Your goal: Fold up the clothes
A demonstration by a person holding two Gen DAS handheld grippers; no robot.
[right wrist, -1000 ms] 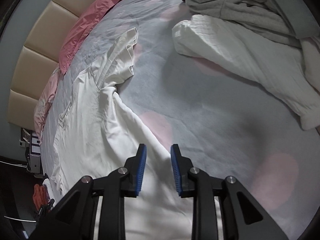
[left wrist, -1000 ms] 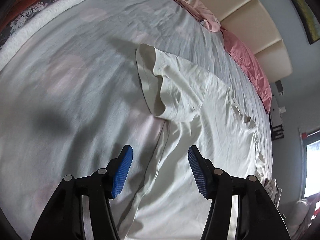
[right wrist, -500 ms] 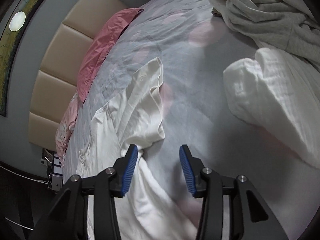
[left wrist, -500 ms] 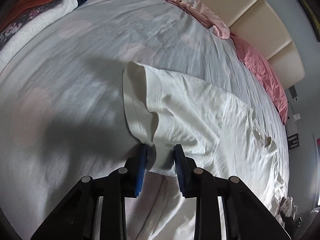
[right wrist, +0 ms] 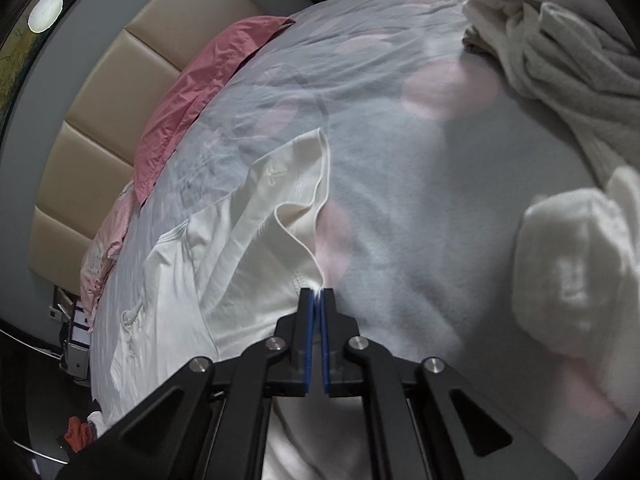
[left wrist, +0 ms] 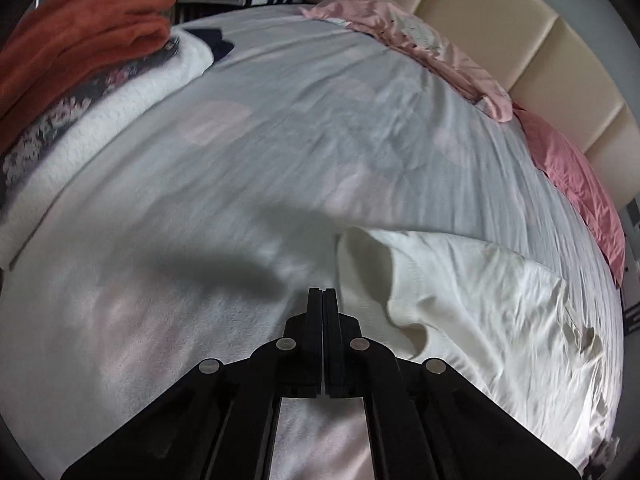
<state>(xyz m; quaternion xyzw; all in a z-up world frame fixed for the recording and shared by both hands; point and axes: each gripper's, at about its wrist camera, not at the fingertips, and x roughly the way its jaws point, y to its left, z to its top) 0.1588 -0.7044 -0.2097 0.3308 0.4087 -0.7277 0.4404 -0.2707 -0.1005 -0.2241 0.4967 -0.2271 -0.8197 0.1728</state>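
A cream white T-shirt [left wrist: 480, 300] lies spread on the grey bedsheet [left wrist: 280, 140]. In the left wrist view my left gripper [left wrist: 322, 292] has its jaws pressed together at the left edge of the shirt's sleeve [left wrist: 372, 264]; no cloth shows between the tips. In the right wrist view the same shirt [right wrist: 240, 260] lies to the left, and my right gripper [right wrist: 317, 292] is shut on the hem edge of its other sleeve [right wrist: 304, 200]; a sliver of white cloth shows between the blue pads.
A stack of folded orange, floral and white textiles [left wrist: 80, 72] lies at the bed's far left. Pink pillows [left wrist: 568, 168] line the beige headboard [left wrist: 500, 20]. A heap of grey and white clothes [right wrist: 560, 60] and a white garment [right wrist: 576, 260] lie to the right of the right gripper.
Both grippers have closed: the left went from half shut around the sleeve to fully shut, the right from open to shut on the other sleeve's hem. Both moved forward along the shirt.
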